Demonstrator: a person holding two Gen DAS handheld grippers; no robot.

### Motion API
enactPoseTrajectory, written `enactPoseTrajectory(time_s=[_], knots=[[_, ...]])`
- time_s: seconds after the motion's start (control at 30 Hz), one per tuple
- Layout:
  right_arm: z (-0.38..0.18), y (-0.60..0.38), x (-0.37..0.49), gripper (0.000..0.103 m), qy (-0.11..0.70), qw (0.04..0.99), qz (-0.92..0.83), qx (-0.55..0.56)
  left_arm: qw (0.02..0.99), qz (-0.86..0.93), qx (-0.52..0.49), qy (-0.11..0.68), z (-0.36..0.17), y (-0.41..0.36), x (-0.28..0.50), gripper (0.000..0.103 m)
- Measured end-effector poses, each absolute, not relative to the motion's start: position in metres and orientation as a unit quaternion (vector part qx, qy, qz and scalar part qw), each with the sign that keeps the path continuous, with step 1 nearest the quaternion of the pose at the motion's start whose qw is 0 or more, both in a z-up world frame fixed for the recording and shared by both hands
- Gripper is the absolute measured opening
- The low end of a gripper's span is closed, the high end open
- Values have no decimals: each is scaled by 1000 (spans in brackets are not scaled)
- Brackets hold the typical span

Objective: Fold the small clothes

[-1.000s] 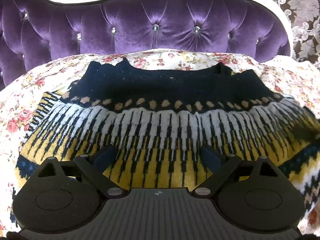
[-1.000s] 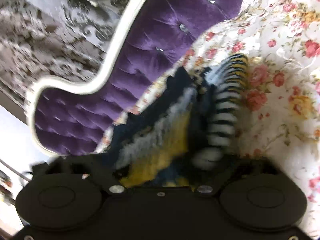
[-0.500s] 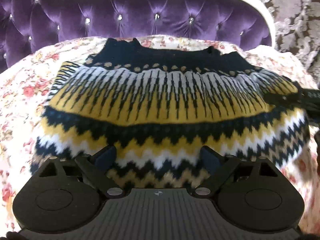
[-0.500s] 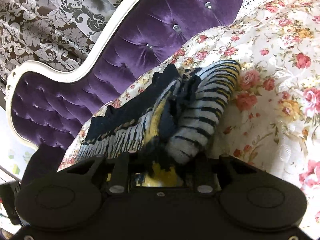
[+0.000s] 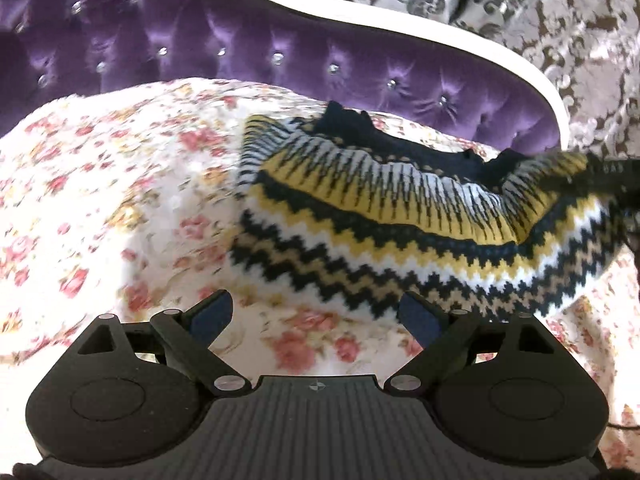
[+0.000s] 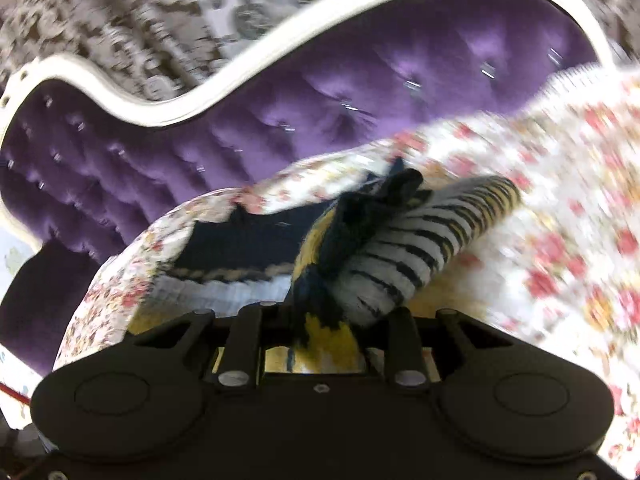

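Step in hand: side fold of the patterned knit sweater (image 5: 400, 216), which lies on the floral bedspread (image 5: 120, 200) in front of the purple tufted headboard (image 5: 160, 48). Right tool (image 6: 328, 332) is narrow, clamped on a bunched sweater edge, jaws just closed a bit further w/ fabric between them; that edge looks lifted off the bed. Left tool (image 5: 316, 316) wide, nothing in it, over bare bedspread just beside the hem. Next, prob.: carry the gripped edge across the body, lay flat, release; left tool to pin or smooth.
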State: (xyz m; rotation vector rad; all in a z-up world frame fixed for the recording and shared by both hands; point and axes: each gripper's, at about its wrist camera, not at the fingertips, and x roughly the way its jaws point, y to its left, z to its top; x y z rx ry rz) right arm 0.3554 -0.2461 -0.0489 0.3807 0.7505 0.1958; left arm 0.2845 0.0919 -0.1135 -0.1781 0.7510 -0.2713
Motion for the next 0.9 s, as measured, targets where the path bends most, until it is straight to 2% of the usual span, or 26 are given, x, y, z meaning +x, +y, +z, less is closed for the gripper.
enactPoseTrajectory(time_s=[0.23, 0.47, 0.53, 0.6, 0.67, 0.77, 0.9], knots=[[-36, -150, 385, 33, 377, 905, 149, 131, 921, -132, -101, 353, -112, 115, 269, 91], [-66, -62, 406, 34, 421, 888, 170, 76, 918, -124, -115, 359, -121, 131, 262, 91], [-74, -47, 408, 38, 424, 890, 163, 50, 917, -122, -116, 361, -123, 133, 261, 91], [-76, -42, 407, 54, 421, 887, 180, 55, 917, -121, -118, 361, -123, 135, 260, 91], [-72, -48, 405, 65, 402, 883, 222, 101, 917, -122, -117, 362, -124, 136, 259, 91], [-62, -61, 398, 65, 372, 874, 269, 159, 918, -124, -116, 358, -122, 136, 258, 91], [-44, -87, 382, 67, 331, 879, 291, 183, 920, -130, -116, 351, -115, 132, 256, 91]])
